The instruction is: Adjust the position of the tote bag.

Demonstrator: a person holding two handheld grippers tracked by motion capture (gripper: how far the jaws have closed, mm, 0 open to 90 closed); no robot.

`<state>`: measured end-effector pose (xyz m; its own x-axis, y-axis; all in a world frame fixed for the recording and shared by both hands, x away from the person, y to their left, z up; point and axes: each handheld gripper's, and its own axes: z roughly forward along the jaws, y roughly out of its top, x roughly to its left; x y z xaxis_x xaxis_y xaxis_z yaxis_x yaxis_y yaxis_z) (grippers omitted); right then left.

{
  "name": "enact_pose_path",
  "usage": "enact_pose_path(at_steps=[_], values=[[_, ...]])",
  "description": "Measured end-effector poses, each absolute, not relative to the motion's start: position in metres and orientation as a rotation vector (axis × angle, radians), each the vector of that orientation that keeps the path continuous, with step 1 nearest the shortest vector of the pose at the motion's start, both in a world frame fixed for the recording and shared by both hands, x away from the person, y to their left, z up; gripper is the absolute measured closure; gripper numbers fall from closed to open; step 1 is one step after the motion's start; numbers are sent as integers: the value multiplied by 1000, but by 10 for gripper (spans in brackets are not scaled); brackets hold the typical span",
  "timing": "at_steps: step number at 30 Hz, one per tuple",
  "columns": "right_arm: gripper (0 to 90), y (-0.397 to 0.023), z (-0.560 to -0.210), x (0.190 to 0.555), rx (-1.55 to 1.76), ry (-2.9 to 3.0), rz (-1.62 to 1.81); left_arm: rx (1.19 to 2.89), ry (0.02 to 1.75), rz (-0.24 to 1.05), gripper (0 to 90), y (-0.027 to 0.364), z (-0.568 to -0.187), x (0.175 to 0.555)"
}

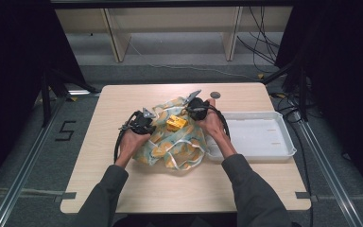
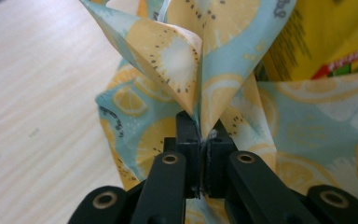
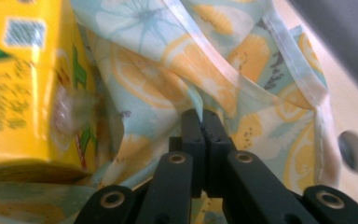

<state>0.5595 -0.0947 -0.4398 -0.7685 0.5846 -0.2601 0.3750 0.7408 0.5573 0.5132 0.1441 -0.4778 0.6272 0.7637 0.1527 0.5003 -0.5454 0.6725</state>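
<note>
On the left side of the wooden table (image 1: 123,179), the left gripper (image 1: 144,124) has its jaws pressed together on a fold of the lemon-print cloth bag (image 1: 175,146); the left gripper view shows it plainly, with the fabric (image 2: 186,60) rising in a peaked pleat straight out of the clamped tips. Moving to the middle, the bag lies crumpled near the table's centre, mouth gaping upward, and a yellow carton (image 1: 176,123) sits in that opening between the two hands. Across on the right, the right gripper (image 1: 197,108) is likewise pinching the bag's far edge, jaws tight on thin cloth just beside a white piped hem (image 3: 242,84), with the carton (image 3: 23,84) looming close at hand. Farther right, a white tray (image 1: 264,137) stands next to the bag. This bag looks soft and light, limp as a handkerchief, so it will sag and fold wherever it isn't held; the hemmed rim is probably the surest place to grip, one pinch each side to keep the mouth spread. The carton seems stiff and boxy, likely to slide in freely, though its weight may drag the loose cloth down.
</note>
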Motion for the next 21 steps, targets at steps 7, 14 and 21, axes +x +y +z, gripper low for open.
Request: enact_pose_path(at_steps=[7,14,21], values=[[573,-108,-443,552,839,2449,835,2253,1017,491,870,146,-484,503],[441,-137,-403,498,891,2348,1012,2251,1004,471,874,150,-482,494],[729,-137,-438,500,975,2435,985,2234,1003,452,874,149,-485,488]])
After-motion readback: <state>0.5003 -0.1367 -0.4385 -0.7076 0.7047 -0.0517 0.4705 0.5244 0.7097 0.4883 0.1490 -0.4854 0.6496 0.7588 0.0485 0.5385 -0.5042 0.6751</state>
